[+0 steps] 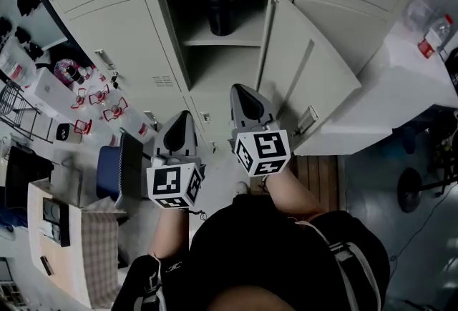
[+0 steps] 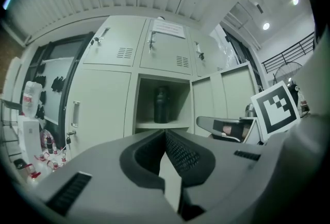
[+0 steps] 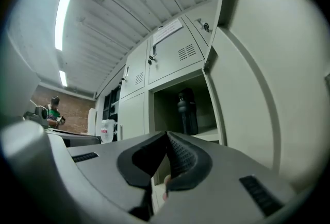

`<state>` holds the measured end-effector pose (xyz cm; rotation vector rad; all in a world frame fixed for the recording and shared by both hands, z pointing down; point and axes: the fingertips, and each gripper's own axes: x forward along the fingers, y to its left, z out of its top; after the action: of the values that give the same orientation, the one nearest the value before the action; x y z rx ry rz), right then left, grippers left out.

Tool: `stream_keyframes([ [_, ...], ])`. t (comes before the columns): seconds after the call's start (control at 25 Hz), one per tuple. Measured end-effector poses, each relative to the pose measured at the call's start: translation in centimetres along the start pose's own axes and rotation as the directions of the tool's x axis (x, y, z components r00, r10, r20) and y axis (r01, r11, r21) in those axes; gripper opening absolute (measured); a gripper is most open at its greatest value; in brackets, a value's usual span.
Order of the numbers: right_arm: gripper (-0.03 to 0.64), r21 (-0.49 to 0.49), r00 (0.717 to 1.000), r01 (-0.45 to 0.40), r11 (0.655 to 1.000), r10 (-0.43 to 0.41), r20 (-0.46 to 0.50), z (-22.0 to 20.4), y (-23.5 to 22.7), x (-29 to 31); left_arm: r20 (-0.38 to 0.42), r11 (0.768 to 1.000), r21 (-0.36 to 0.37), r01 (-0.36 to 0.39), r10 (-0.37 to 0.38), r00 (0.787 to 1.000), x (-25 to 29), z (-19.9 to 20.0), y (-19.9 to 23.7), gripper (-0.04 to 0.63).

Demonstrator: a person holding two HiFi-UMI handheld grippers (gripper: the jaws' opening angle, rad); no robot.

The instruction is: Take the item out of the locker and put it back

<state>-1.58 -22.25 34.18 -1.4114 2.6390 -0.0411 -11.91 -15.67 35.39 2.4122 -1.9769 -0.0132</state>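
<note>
Both grippers hang low before me, well short of the locker. The left gripper has its jaws pressed together with nothing between them, and the right gripper is clenched the same way and just as empty. Neither touches anything.

What I'm after is the bottle. It stands upright on the shelf in the open compartment, towards the back and roughly central. The door is swung wide to the right, so the way in from the front is free.

My read on handling: the bottle looks dark, tall and narrow, with a rigid wall, plastic or metal, I can't tell which. Being opaque, it hides whether it is full, so I'd plan for some weight. The round, smooth side looks likely to slip or turn in flat pads, and a tall thing on a small base will topple if nudged near the top.

I'd spread one gripper's jaws wide before entering, come in level over the shelf, and close across the body about halfway up, below the narrower cap section. A firm squeeze should be safe, since nothing about it looks soft or fragile. I'd lift it only enough to clear the shelf, keep it upright on the way out, and keep clear of the door edge
</note>
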Motion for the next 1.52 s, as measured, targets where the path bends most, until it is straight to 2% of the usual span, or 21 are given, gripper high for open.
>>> stream_keyframes([
  [0.4,0.014,0.000,0.999,0.016,1.000,-0.016,0.044,0.0,-4.8,7.4,0.023,1.000,0.018,0.012,-0.013,1.000,11.3,-0.8,2.1,0.012],
  [0.56,0.014,-0.032,0.998,0.030,0.999,-0.028,0.056,0.4,-5.4,8.4,0.016,0.999,-0.002,0.036,-0.036,0.999,13.7,-1.2,2.7,0.012],
  [0.92,0.011,-0.057,0.994,0.085,0.995,-0.081,0.072,1.1,-5.7,11.0,0.034,0.991,0.020,0.131,-0.131,0.991,17.4,-0.5,3.9,0.012],
  [0.96,0.096,-0.053,0.995,0.074,0.996,-0.071,0.069,1.3,-5.5,11.6,0.034,0.990,0.021,0.137,-0.138,0.990,17.6,-0.5,4.1,0.012],
  [1.0,0.232,-0.044,0.996,0.060,0.997,-0.057,0.065,1.4,-5.3,12.1,0.034,0.990,0.023,0.142,-0.143,0.989,17.7,-0.4,4.3,0.012],
  [1.04,0.281,-0.034,0.997,0.053,0.998,-0.051,0.065,1.6,-5.2,12.7,0.034,0.989,0.024,0.146,-0.147,0.989,17.9,-0.4,4.6,0.012],
  [1.16,0.333,-0.037,0.995,0.075,0.997,-0.072,0.075,2.2,-5.2,14.3,0.036,0.988,0.029,0.153,-0.154,0.987,18.1,-0.2,5.4,0.012],
  [1.32,0.372,-0.075,0.994,0.096,0.993,-0.092,0.059,2.7,-5.1,17.0,0.039,0.989,0.030,0.148,-0.149,0.988,18.0,0.0,6.8,0.012],
  [1.52,0.413,-0.106,0.988,0.157,0.982,-0.156,0.020,3.4,-5.6,20.6,0.037,0.991,0.025,0.128,-0.129,0.991,17.5,-0.2,8.7,0.012],
])
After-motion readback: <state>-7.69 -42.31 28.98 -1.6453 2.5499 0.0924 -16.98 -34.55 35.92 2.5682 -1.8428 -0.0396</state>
